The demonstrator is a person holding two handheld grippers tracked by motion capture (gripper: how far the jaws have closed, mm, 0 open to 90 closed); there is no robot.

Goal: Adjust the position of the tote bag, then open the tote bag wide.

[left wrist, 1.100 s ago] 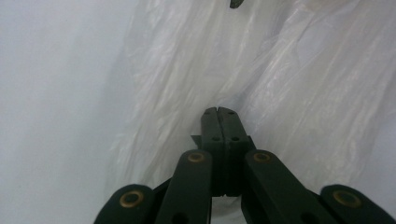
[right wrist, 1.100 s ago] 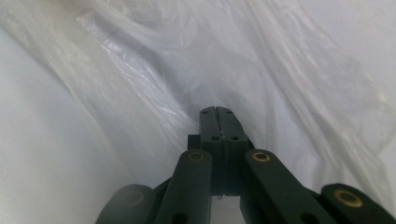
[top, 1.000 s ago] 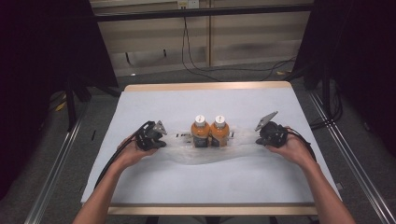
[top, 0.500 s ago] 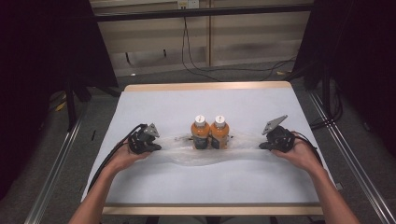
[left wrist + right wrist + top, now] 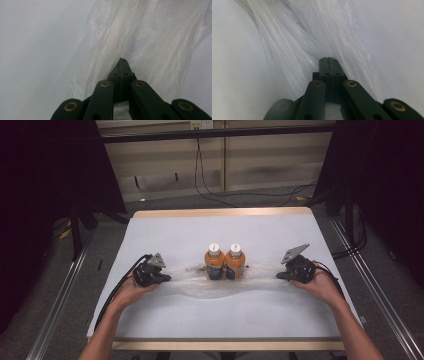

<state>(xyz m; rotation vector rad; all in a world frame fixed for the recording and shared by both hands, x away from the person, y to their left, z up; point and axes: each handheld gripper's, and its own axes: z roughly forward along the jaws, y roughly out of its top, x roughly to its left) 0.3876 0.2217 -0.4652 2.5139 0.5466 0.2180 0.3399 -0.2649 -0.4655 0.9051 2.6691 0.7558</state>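
Two bottles (image 5: 225,262) between the tongs

white table cover (image 5: 190,227) mid-frame | wooden table edge (image 5: 220,213) upper centre | black cables (image 5: 240,197) on floor, top centre

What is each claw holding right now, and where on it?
Both are shut on the clear plastic bag around the two orange bottles: left claw pinches its left end, right claw its right end.
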